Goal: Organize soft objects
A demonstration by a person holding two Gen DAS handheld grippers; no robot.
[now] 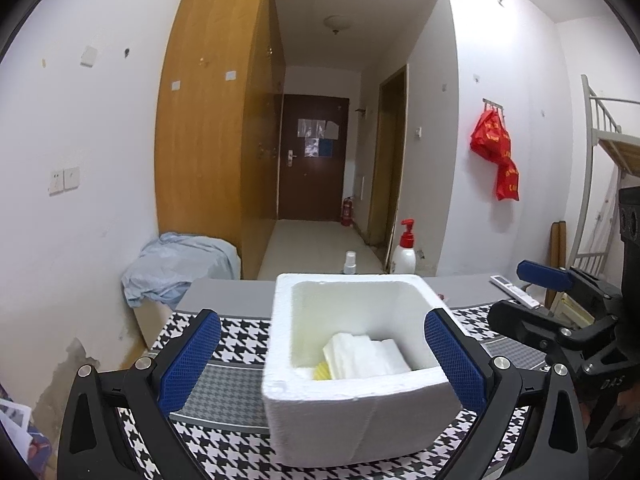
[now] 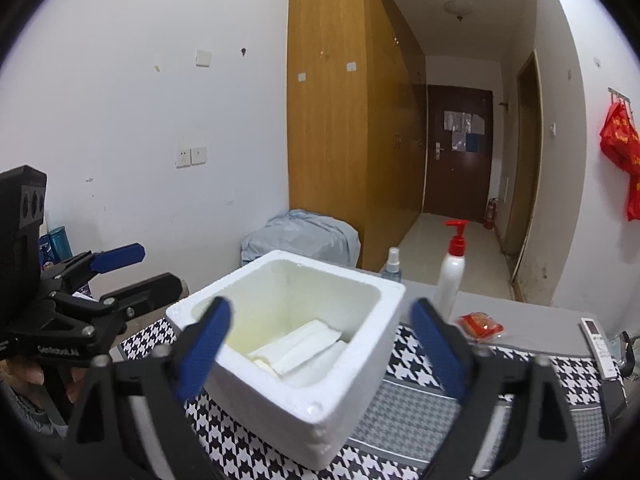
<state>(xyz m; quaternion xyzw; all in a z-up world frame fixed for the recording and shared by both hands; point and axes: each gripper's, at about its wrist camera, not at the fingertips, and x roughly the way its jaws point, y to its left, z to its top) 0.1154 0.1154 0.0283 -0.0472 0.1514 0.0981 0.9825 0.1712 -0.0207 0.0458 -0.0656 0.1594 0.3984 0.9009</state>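
A white foam box stands on the houndstooth cloth; it also shows in the right wrist view. Inside lie white soft pads over a yellow piece; the pads show in the right wrist view too. My left gripper is open and empty, its blue fingers either side of the box's near wall. My right gripper is open and empty, just in front of the box. Each gripper shows in the other's view, the right and the left.
A white pump bottle with a red top and a small spray bottle stand behind the box. A red packet and a white remote lie at the right. A covered bin stands by the wardrobe.
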